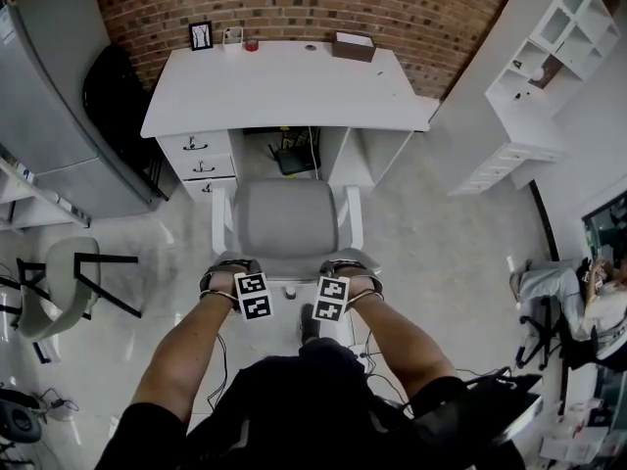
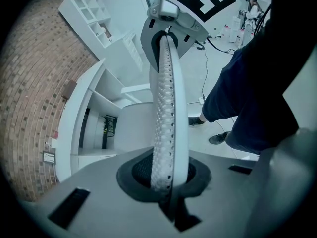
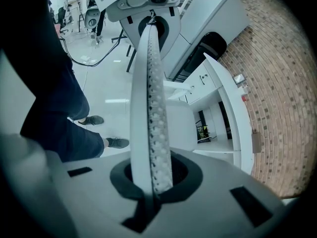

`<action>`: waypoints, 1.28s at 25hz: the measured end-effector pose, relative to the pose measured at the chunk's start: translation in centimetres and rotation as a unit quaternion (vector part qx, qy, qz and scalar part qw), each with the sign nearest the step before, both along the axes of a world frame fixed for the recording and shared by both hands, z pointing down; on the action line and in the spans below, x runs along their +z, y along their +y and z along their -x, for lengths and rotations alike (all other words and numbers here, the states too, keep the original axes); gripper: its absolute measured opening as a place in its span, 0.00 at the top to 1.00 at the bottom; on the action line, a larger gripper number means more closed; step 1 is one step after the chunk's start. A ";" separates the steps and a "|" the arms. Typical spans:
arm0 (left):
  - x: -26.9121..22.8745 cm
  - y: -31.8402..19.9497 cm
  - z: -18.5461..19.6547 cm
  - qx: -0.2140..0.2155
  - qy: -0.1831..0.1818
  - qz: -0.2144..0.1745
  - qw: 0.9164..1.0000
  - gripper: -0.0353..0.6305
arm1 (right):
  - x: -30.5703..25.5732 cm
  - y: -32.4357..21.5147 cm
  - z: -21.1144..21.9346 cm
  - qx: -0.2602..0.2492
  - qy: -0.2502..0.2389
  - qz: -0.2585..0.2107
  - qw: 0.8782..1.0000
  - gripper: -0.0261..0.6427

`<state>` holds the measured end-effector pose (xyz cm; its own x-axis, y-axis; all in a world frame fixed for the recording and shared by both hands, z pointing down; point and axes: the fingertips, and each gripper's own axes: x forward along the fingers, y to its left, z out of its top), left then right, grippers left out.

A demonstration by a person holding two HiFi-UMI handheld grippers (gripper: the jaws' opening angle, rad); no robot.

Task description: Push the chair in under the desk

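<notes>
Left tool (image 1: 233, 274) and right tool (image 1: 349, 272) clench the stiff back rim of the chair (image 1: 284, 218), mid-frame. It should roll lightly under the desk (image 1: 284, 86).

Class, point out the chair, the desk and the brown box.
chair (image 1: 284, 218), head view, on the grey seat.
desk (image 1: 284, 91), head view, on its bare white top.
brown box (image 1: 351, 49), head view, on its front face.

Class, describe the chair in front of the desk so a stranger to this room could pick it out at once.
Against the brick wall stands a white desk; the grey chair faces its kneehole, directly before it. Unlike the black-framed chair to the left, it has a wide grey seat and white armrests.
</notes>
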<state>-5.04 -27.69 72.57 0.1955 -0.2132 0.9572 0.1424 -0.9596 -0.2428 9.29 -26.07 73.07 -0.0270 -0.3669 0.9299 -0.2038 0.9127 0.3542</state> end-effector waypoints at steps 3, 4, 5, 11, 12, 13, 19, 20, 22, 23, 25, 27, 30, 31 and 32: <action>0.2 -1.4 -0.5 -0.006 -0.004 0.001 1.000 0.90 | 0.1 -1.5 -0.5 -0.005 -0.001 -0.002 1.000 0.93; 0.2 -1.8 -0.6 -0.009 -0.005 0.002 1.000 0.90 | 0.1 -2.0 -0.7 -0.007 -0.001 -0.004 1.000 0.93; 0.2 -2.3 -0.8 -0.011 -0.006 0.003 1.000 0.90 | 0.1 -2.5 -0.9 -0.009 -0.001 -0.006 1.000 0.93; 0.3 -4.2 -1.9 -0.027 -0.009 0.006 1.000 0.90 | 0.2 -4.8 -2.0 -0.022 -0.002 0.000 1.000 0.93; 0.3 -4.4 -2.1 -0.029 -0.009 0.006 1.000 0.90 | 0.2 -5.1 -2.2 -0.024 -0.002 0.000 1.000 0.93; 0.3 -4.8 -2.2 -0.030 -0.010 0.006 0.999 0.90 | 0.2 -5.5 -2.4 -0.025 -0.002 0.000 1.000 0.93; 0.3 -6.7 -2.8 -0.041 -0.016 0.017 0.999 0.89 | 0.0 -7.6 -3.0 -0.030 -0.002 0.003 1.000 0.93; 0.3 -7.0 -3.0 -0.043 -0.016 0.017 0.999 0.89 | 0.0 -7.9 -3.2 -0.032 -0.002 0.003 0.999 0.93; 0.3 -7.5 -3.4 -0.047 -0.016 0.014 0.999 0.89 | 0.1 -8.5 -3.6 -0.037 -0.002 0.002 0.999 0.93; 0.3 -7.9 -3.6 -0.048 -0.015 0.013 0.999 0.89 | 0.1 -8.9 -3.8 -0.039 -0.002 0.001 0.999 0.93; 0.4 -8.5 -3.9 -0.051 -0.016 0.012 0.998 0.89 | 0.1 -9.6 -4.2 -0.041 -0.002 0.001 0.999 0.93; 0.5 -9.1 -4.1 -0.055 -0.017 0.013 0.998 0.89 | 0.2 -10.3 -4.4 -0.043 -0.002 0.001 0.999 0.93; 0.6 -10.2 -4.4 -0.057 -0.020 0.011 0.998 0.89 | 0.2 -11.4 -4.7 -0.045 -0.002 0.000 0.999 0.93; 0.6 -10.6 -4.5 -0.058 -0.021 0.011 0.998 0.89 | 0.2 -11.7 -4.8 -0.045 -0.003 0.000 0.999 0.93; 0.6 -10.9 -4.6 -0.059 -0.022 0.011 0.998 0.89 | 0.2 -12.0 -4.8 -0.045 -0.003 0.000 0.999 0.93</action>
